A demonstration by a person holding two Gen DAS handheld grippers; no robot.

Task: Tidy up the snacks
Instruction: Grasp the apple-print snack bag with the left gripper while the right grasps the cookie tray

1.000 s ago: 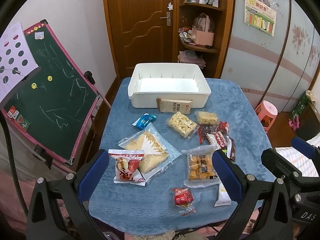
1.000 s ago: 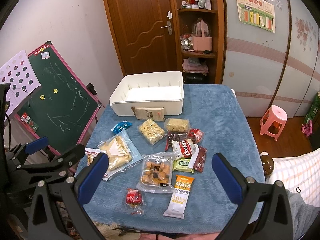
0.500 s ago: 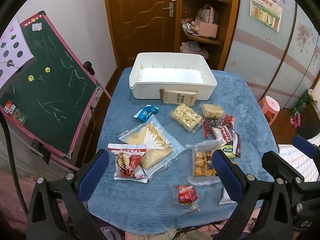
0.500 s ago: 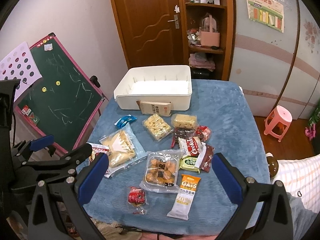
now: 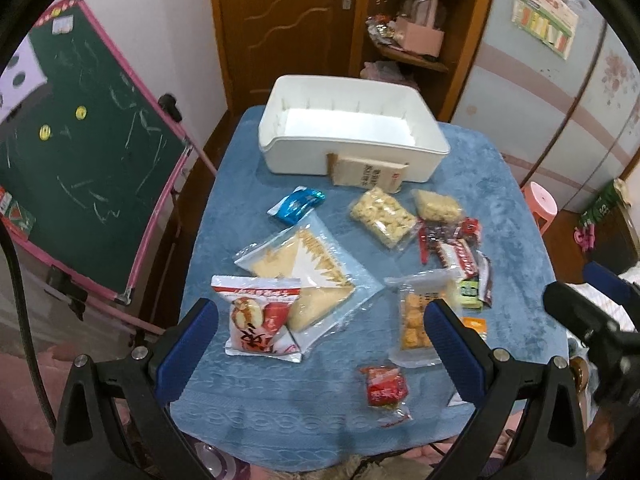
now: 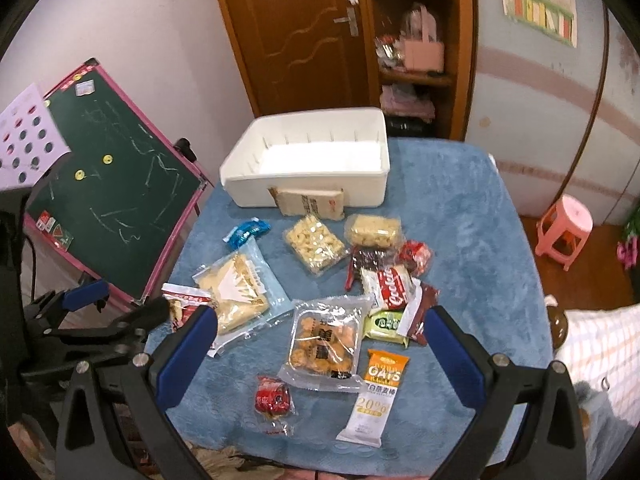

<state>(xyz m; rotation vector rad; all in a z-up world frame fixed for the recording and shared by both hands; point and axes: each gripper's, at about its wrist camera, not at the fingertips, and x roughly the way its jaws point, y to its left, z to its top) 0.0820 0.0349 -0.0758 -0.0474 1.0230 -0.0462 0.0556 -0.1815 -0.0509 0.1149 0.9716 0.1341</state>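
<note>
**Both grippers hovering spread above the snack table**

The left gripper (image 5: 320, 340) is hanging over the near edge of the table (image 5: 500, 184), its jaws standing wide apart and gripping nothing. The right gripper (image 6: 320, 340) is hanging beside it over the same edge, its jaws likewise wide apart and holding nothing.

The white bin (image 5: 352, 144) is sitting at the far end of the table, on the blue cloth. A brown packet (image 5: 366, 174) is leaning against the bin's near wall. The snacks are lying loose on the cloth between the bin and the grippers:

- A blue wrapper (image 5: 297, 205) is lying nearest the bin on the left side.
- A clear bag of triangular wafers (image 5: 308, 276) is overlapping a red-and-white apple packet (image 5: 260, 320).
- A tray of golden biscuits (image 6: 326, 338) is lying near the middle, just beside an oat bar (image 6: 374, 392).
- A small red candy (image 6: 273, 400) is lying closest to the near edge.
- A cluster of small red, white and green packets (image 6: 394, 292) is lying right of the middle, several touching or overlapping.
- Two clear bags of pale puffed pieces (image 6: 314, 242) are lying just in front of the brown packet.

A green chalkboard (image 5: 80, 152) is standing left of the table.
</note>
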